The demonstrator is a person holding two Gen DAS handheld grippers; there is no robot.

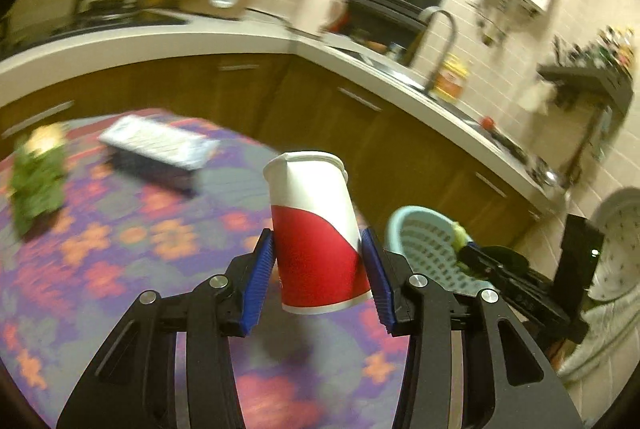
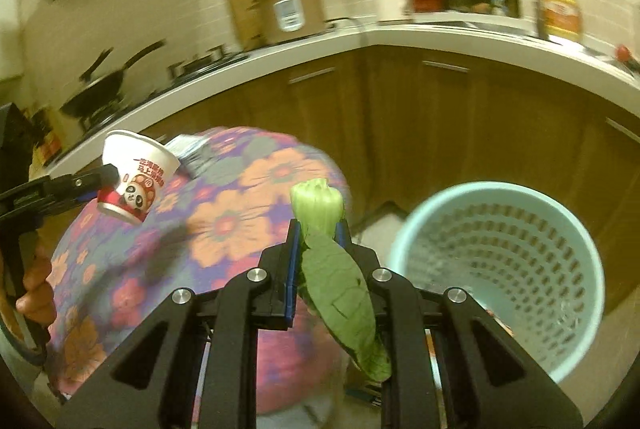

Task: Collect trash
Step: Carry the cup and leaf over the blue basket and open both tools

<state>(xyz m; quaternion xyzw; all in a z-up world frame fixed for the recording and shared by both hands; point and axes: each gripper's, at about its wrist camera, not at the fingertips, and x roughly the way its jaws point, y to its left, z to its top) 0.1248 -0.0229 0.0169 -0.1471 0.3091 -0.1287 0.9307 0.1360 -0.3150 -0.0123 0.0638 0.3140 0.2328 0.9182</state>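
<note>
Left tongs point(image 1: 318, 261) clamped on a red-and-white paper cup point(image 1: 316, 233) above the floral worktop point(image 1: 120, 249), right tongs point(image 2: 318, 229) pinching a leafy vegetable scrap point(image 2: 336, 281), pale blue basket point(image 2: 500, 269) near right.

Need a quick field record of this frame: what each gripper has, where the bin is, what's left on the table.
left gripper: shut on paper cup, held above the table
right gripper: shut on leafy vegetable scrap
bin: light blue perforated basket, on the floor past the table's edge, looks empty
table: floral cloth; another leafy scrap and a flat box lie on it
image quality: motion blur
</note>
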